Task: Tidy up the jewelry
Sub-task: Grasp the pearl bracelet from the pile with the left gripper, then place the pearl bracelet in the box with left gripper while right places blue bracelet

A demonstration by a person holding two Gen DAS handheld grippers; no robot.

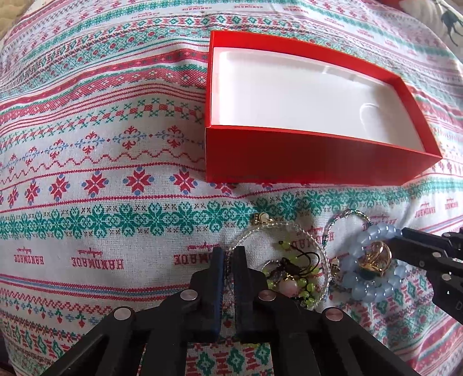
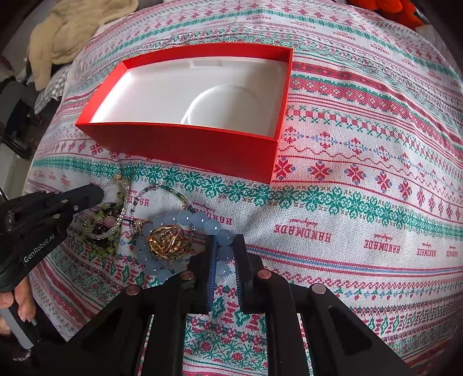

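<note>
A red box (image 1: 303, 162) with a white liner sits open and empty on the patterned cloth; it also shows in the right wrist view (image 2: 188, 147). A heap of jewelry lies in front of it: a clear bead necklace (image 1: 289, 228), green bead pieces (image 1: 301, 277), a blue bead bracelet (image 1: 373, 277) and a gold wire ornament (image 1: 374, 259). My left gripper (image 1: 230, 254) is shut on the clear bead necklace at its left edge. My right gripper (image 2: 225, 245) is shut on the blue bead bracelet (image 2: 202, 222), next to the gold ornament (image 2: 167, 240).
The patterned tablecloth (image 2: 361, 188) covers the whole surface. A beige cloth (image 2: 72, 26) lies beyond the table's far left edge. An orange item (image 2: 385, 8) sits at the far right.
</note>
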